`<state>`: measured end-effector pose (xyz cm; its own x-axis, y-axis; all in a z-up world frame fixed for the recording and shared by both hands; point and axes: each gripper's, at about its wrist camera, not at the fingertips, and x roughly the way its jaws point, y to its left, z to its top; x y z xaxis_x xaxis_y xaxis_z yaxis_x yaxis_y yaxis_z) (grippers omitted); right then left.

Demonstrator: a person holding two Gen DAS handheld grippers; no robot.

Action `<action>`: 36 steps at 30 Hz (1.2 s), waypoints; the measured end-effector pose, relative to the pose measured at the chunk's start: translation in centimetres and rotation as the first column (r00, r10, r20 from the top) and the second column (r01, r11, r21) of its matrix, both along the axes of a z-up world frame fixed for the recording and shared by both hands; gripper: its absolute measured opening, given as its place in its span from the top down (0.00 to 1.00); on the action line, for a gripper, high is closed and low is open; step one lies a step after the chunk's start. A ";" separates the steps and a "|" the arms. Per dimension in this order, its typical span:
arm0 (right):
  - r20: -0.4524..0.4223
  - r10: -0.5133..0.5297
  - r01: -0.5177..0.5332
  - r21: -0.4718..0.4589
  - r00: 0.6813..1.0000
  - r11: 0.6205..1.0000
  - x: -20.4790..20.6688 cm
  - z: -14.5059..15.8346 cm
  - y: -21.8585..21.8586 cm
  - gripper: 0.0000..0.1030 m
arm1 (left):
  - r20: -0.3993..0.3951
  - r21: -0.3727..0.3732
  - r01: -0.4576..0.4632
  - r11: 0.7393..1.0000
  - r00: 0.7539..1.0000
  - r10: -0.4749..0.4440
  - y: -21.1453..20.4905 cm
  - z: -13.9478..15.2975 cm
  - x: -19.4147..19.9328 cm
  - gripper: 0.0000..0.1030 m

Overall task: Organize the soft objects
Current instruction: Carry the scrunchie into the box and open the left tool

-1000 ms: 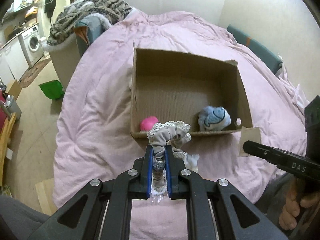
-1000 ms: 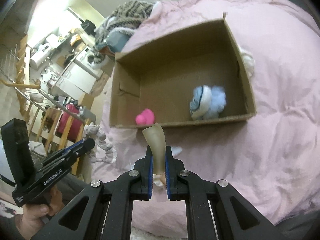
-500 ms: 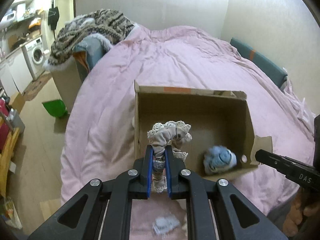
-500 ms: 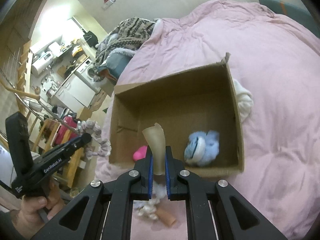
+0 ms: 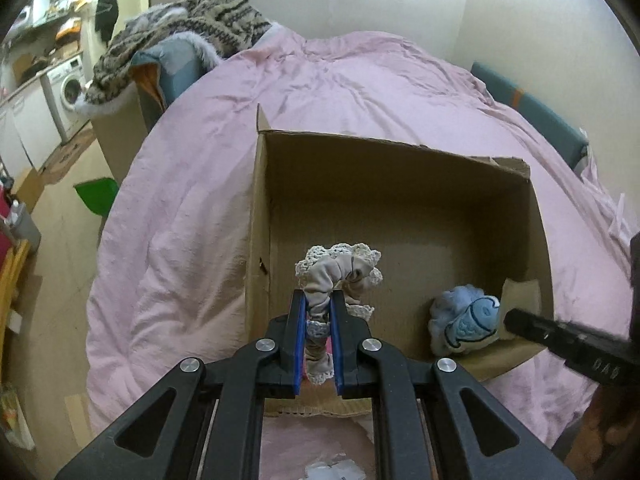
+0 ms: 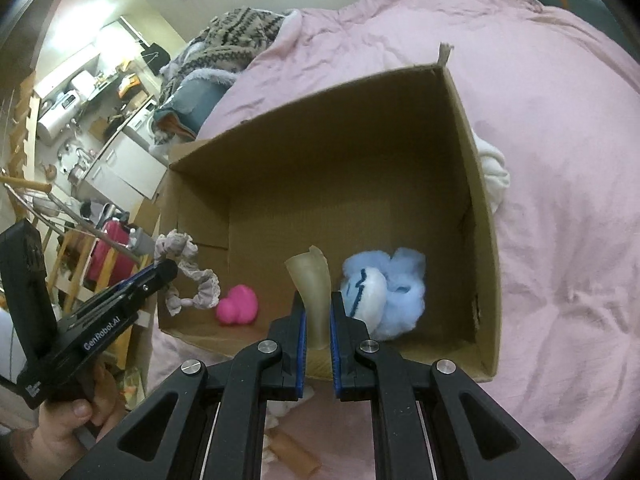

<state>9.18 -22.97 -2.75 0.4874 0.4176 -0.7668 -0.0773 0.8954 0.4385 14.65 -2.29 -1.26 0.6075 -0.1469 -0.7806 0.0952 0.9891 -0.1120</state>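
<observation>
An open cardboard box (image 5: 400, 200) (image 6: 320, 140) lies on a pink duvet. Inside are a blue and white plush (image 5: 466, 320) (image 6: 384, 292) and a pink soft toy (image 6: 238, 306). My left gripper (image 5: 318, 300) is shut on a grey lace-trimmed scrunchie (image 5: 340, 270) (image 6: 192, 276) and holds it above the box's near left corner. My right gripper (image 6: 318, 304) is shut on a beige rubbery piece (image 6: 312, 284), over the box's near edge. The right gripper also shows in the left wrist view (image 5: 560, 340).
The pink duvet (image 5: 360, 80) covers the bed around the box. A white cloth (image 6: 492, 168) lies against the box's right wall. A knitted blanket pile (image 5: 192, 20) is at the far left. A tan roll (image 6: 296, 456) and a white item (image 5: 332, 470) lie below the grippers.
Both grippers rose and moved forward with their objects, from in front of the box to over its near edge. The box interior now fills more of both views.
</observation>
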 end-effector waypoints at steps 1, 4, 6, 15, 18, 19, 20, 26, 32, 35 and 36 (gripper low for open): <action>-0.003 0.002 -0.002 0.002 1.000 1.000 0.0 -0.1 0.1 0.89 | -0.004 -0.007 -0.003 1.000 1.000 0.003 0.1 0.0 0.0 0.90; -0.013 0.010 -0.011 -0.010 1.000 1.000 0.2 -0.4 0.5 0.89 | -0.019 -0.009 -0.002 1.000 1.000 0.002 0.0 -0.3 -0.2 0.90; -0.027 0.011 -0.011 -0.007 1.000 1.000 0.3 -0.7 0.5 0.89 | -0.019 -0.002 0.008 1.000 1.000 -0.008 -0.3 -0.4 -0.3 0.90; -0.060 0.013 -0.014 -0.013 0.998 1.000 0.7 -1.6 0.6 0.89 | -0.011 0.000 0.020 1.000 1.000 -0.020 -0.7 -0.6 -0.5 0.90; -0.061 0.011 -0.011 -0.011 0.998 1.000 0.7 -1.7 0.6 0.89 | -0.007 -0.002 0.024 1.000 1.000 -0.024 -0.7 -0.5 -0.5 0.90; -0.062 0.011 -0.011 -0.007 0.998 1.000 0.7 -1.7 0.6 0.89 | -0.007 -0.001 0.026 1.000 1.000 -0.026 -0.7 -0.6 -0.5 0.90; -0.061 0.010 -0.011 -0.007 0.998 1.000 0.6 -1.6 0.6 0.89 | -0.008 0.000 0.027 1.000 1.000 -0.027 -0.7 -0.6 -0.5 0.90; -0.059 0.006 -0.006 0.003 0.998 1.000 0.6 -1.7 0.6 0.88 | -0.012 0.016 0.033 0.999 0.999 -0.033 -1.1 -0.6 -0.5 0.87; -0.054 -0.004 0.005 0.018 0.999 1.000 0.4 -1.6 0.0 0.76 | -0.010 0.033 0.034 0.999 0.999 -0.034 -1.3 -0.7 -0.6 0.79; -0.056 -0.008 0.009 0.022 0.998 1.000 0.3 -1.6 -0.1 0.74 | -0.001 0.036 0.034 0.999 0.999 -0.034 -1.3 -0.7 -0.7 0.72; -0.053 -0.008 0.010 0.022 0.999 1.000 0.3 -1.5 -0.1 0.71 | 0.001 0.034 0.033 0.999 0.999 -0.033 -1.3 -0.6 -0.7 0.67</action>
